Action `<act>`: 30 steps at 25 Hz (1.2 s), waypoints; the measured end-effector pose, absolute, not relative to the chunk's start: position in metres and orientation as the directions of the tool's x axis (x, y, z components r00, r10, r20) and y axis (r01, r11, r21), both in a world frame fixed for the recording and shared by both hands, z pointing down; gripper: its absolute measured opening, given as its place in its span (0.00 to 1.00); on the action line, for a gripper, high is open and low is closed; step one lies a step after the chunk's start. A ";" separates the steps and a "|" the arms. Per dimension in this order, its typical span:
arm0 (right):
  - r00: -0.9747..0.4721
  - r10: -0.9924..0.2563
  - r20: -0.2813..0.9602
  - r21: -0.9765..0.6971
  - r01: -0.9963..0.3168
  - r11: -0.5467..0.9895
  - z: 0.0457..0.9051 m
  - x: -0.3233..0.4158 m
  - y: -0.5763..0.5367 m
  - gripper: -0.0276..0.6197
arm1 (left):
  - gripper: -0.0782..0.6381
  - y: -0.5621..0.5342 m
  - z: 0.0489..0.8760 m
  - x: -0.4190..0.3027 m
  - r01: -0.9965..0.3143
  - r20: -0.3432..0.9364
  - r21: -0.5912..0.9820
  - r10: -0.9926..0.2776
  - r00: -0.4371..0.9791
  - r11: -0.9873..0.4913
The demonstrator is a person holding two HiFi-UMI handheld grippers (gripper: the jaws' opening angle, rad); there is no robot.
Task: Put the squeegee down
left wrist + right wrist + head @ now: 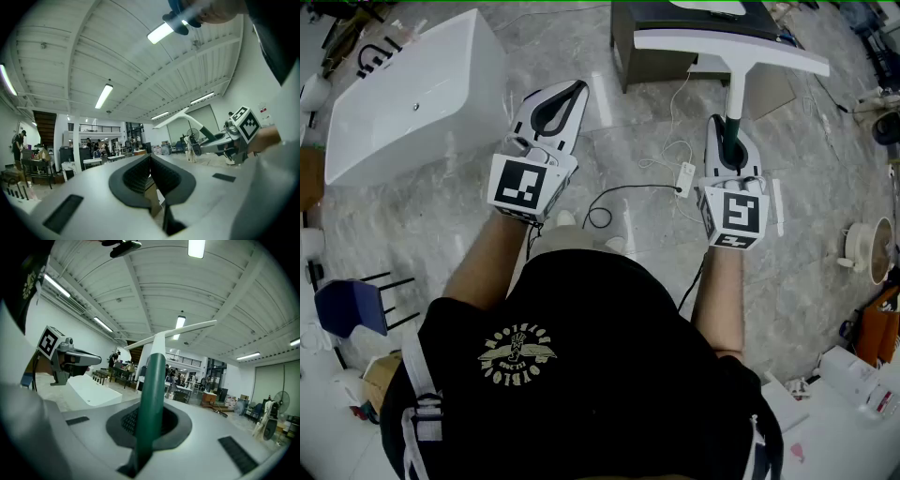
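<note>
Your right hand-held gripper [731, 141] is clamped shut on the squeegee [733, 58], its jaws closed tight around the dark green handle [152, 390]. The handle runs straight out between the jaws and ends in the long white blade [731, 45], which lies crosswise at the far end. The squeegee is off the ground in your grip, held out ahead of you above the grey marble floor [469, 225]. In the head view the blade shows in front of a dark cabinet [666, 61]. The right gripper view has it set against the ceiling of the hall.

Your left hand-held gripper [567, 98] is level beside the right one, well apart from the squeegee. Its jaws are brought together, with their tips meeting and nothing between them. The left gripper view confirms this, showing the dark pads [136, 176] closing to a point.

A white bathtub [403, 94] sits on the floor to your left, just beyond the left hand-held gripper. A thin black cable [628, 192] loops across the marble between your two arms. It leads towards a small white device [685, 178] lying just left of the right hand-held gripper. A blue chair [347, 305] stands at the lower left edge.
</note>
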State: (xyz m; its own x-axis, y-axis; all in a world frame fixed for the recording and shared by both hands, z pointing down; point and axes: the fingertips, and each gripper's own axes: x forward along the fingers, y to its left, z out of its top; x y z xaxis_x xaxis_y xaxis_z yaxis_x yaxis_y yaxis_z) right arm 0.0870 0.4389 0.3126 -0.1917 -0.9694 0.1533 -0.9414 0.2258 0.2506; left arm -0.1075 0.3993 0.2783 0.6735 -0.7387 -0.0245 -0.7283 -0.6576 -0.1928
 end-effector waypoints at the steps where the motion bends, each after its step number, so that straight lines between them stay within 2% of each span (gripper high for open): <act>1: -0.203 -0.966 0.160 0.240 -0.941 0.238 0.315 0.084 0.440 0.09 | 0.14 0.400 0.274 -0.106 -0.736 -0.020 -0.184 -0.746 0.666 -0.652; 13: -0.250 -0.954 0.163 0.147 -0.951 0.274 0.333 0.084 0.456 0.09 | 0.14 0.410 0.261 -0.107 -0.760 -0.088 -0.205 -0.762 0.642 -0.617; 18: -0.265 -0.946 0.185 0.128 -0.948 0.290 0.345 0.081 0.445 0.09 | 0.14 0.402 0.272 -0.112 -0.764 -0.059 -0.190 -0.769 0.636 -0.617; 30: -0.258 -0.947 0.193 0.101 -0.954 0.281 0.353 0.070 0.354 0.09 | 0.14 0.300 0.293 -0.113 -0.735 -0.030 -0.173 -0.742 0.670 -0.656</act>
State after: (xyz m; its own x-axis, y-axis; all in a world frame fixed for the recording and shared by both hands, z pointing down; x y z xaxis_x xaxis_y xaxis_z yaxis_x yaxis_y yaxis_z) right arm 0.0698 0.3536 0.3528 -0.2582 -0.9467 0.1928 -0.9545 0.2808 0.1007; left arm -0.1126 0.3002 0.2931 0.6697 -0.7420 -0.0301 -0.7347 -0.6561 -0.1727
